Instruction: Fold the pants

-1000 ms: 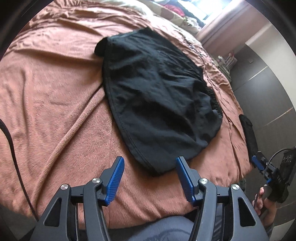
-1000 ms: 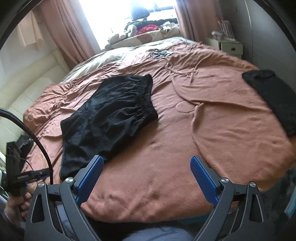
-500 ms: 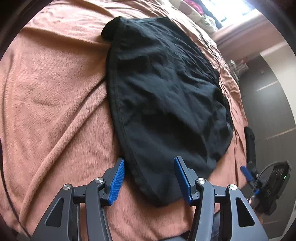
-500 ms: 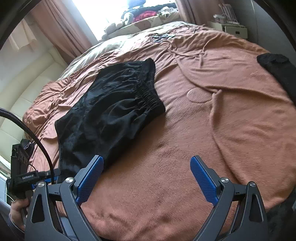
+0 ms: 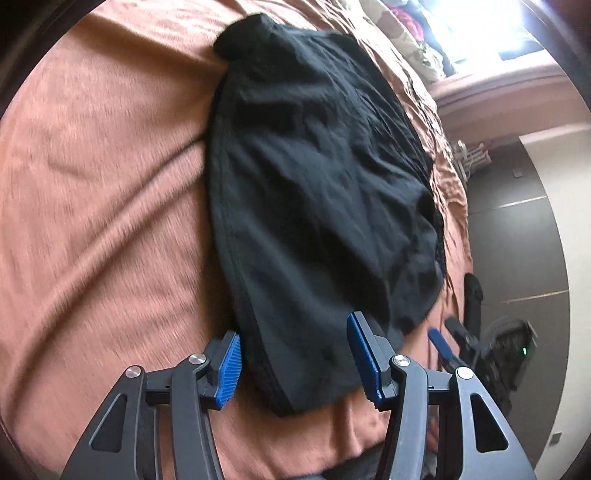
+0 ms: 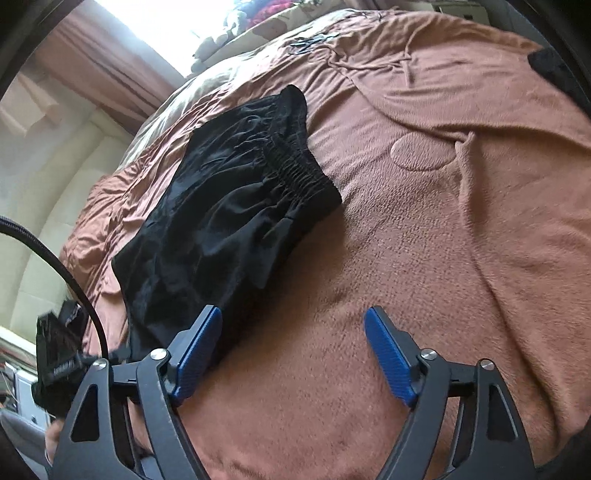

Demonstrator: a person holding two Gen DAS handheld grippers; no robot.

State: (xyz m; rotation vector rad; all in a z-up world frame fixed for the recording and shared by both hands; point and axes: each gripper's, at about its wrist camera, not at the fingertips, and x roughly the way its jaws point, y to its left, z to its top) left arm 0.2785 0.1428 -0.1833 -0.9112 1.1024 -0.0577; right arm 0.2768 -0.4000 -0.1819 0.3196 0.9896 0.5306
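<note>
Black pants (image 5: 314, 192) lie folded on a brown bedspread (image 5: 92, 221). In the right wrist view the pants (image 6: 229, 214) show their gathered elastic waistband (image 6: 295, 162) toward the middle of the bed. My left gripper (image 5: 293, 356) is open, its blue pads straddling the near hem corner of the pants, close above the cloth. My right gripper (image 6: 291, 350) is open and empty over the bedspread (image 6: 443, 221), its left pad at the pants' near edge. The right gripper also shows in the left wrist view (image 5: 443, 343).
A second black garment (image 6: 557, 70) lies at the bed's far right edge, also seen in the left wrist view (image 5: 474, 295). Pillows and clothes (image 6: 258, 22) are piled under the bright window. A cream sofa (image 6: 44, 206) stands left of the bed.
Both grippers have moved forward and down toward the pants. The left gripper's pads now flank the near hem corner. The right gripper's jaws have narrowed somewhat.
</note>
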